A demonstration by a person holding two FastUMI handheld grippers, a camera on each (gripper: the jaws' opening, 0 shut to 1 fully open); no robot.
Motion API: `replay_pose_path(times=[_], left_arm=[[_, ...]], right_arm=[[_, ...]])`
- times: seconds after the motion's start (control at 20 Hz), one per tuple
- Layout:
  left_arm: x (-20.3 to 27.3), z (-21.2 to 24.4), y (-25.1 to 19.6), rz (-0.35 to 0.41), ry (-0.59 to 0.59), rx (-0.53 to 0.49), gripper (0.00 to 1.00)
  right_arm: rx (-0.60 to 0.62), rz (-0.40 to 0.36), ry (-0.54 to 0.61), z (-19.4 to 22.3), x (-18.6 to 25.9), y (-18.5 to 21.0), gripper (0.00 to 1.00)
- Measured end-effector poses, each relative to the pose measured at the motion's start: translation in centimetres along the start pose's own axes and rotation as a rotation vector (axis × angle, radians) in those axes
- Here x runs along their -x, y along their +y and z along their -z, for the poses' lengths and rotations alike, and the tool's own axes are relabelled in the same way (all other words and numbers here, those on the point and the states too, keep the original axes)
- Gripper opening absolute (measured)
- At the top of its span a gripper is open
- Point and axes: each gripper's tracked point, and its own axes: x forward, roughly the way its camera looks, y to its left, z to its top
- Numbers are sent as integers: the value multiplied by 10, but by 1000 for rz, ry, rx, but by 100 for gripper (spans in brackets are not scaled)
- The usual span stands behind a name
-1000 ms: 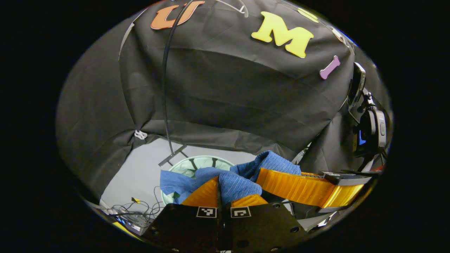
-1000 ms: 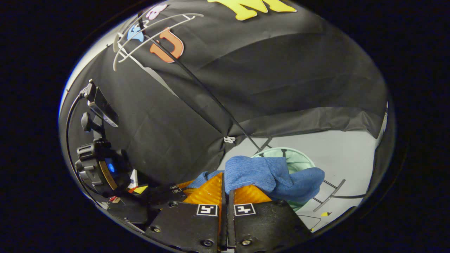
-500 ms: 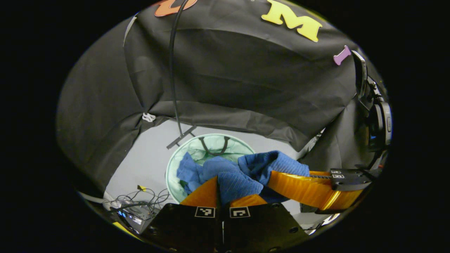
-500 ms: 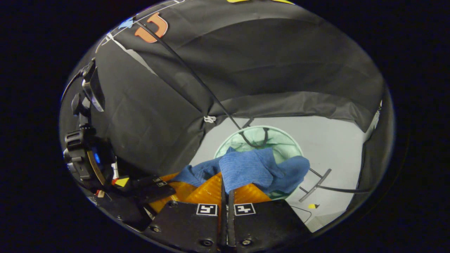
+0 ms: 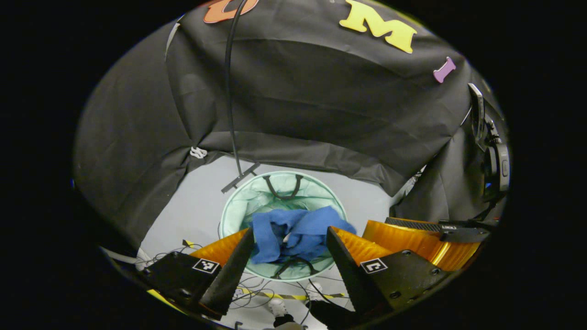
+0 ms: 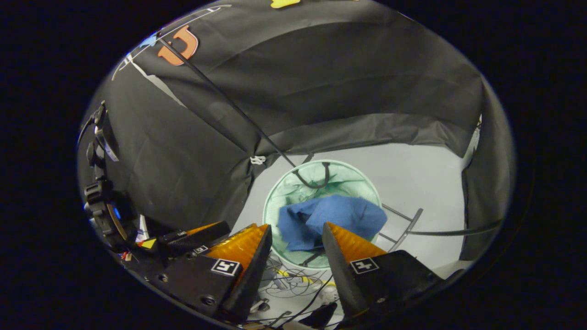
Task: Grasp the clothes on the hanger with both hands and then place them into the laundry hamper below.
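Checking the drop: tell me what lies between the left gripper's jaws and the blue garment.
Nothing. In the left gripper view the open left gripper hangs above the blue garment, which lies in the green hamper.

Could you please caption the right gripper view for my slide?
Open right tongs above the blue cloth lying in the hamper.

Blue clothes (image 6: 332,219) lie in the hamper (image 6: 275,201) beyond spread tongs (image 6: 296,238).

Black cloth wall (image 5: 298,105) drapes down to a pale grey floor (image 6: 426,183) strewn with cables (image 5: 174,256).
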Motion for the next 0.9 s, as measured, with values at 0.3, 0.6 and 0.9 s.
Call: replay_pose_path(times=[0.3,0.6,0.9], left_arm=[[46,-16,-6,-2,-70,-14,96],[140,-58,-15,5,-260,-46,96],[270,-108,-13,-24,-563,-141,96]], right_arm=[[125,48,-141,-15,31,12,79],[210,53,-348,-38,118,59,78],[264,28,-621,-48,244,114,78]])
